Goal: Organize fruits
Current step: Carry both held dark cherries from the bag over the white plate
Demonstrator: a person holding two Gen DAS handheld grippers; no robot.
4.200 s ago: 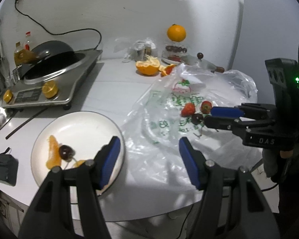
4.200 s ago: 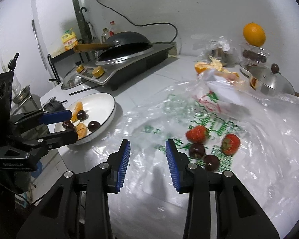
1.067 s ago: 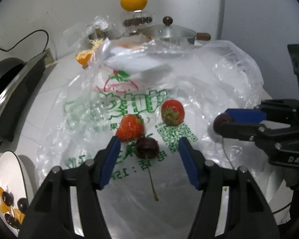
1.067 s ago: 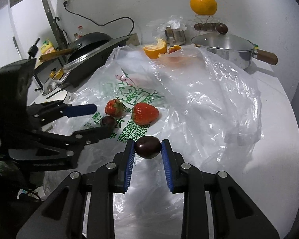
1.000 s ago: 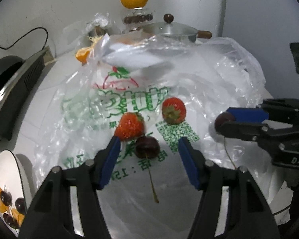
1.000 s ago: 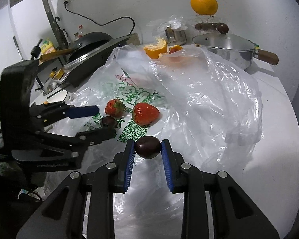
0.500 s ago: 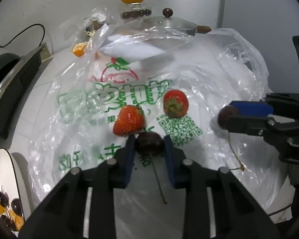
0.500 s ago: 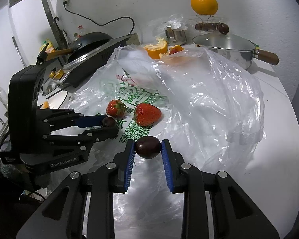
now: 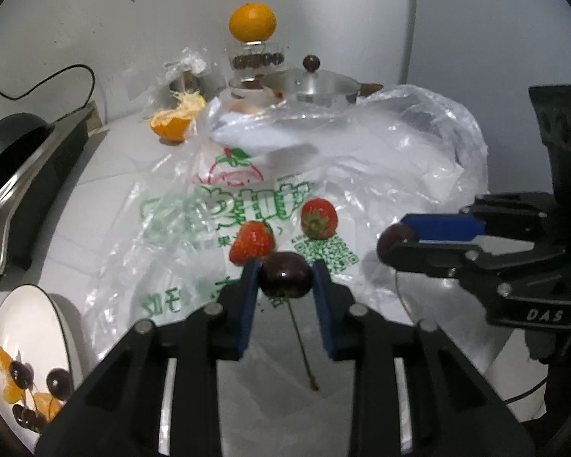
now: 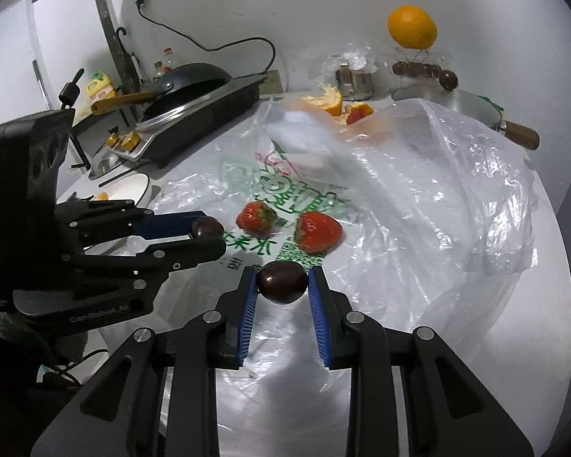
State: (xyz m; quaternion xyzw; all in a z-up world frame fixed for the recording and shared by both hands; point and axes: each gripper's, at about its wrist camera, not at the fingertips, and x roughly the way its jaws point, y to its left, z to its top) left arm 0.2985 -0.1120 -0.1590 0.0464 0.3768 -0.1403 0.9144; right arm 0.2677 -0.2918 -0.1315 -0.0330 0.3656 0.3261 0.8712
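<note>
My left gripper (image 9: 285,280) is shut on a dark cherry (image 9: 285,275) with a long stem and holds it above the clear plastic bag (image 9: 361,175). My right gripper (image 10: 281,283) is shut on another dark cherry (image 10: 281,281); it also shows in the left wrist view (image 9: 394,238). Two strawberries (image 9: 253,242) (image 9: 318,218) lie on the bag just beyond both grippers. The white plate (image 9: 30,316) at the lower left holds orange segments and several cherries.
An induction cooker with a black wok (image 10: 194,87) stands at the left. At the back are a cut orange (image 9: 175,123), a steel pot (image 9: 316,85), and a whole orange on a glass (image 9: 252,24). The table edge runs along the right.
My left gripper closed on the cherry that lay on the bag and lifted it. My right gripper kept its cherry and stayed almost still.
</note>
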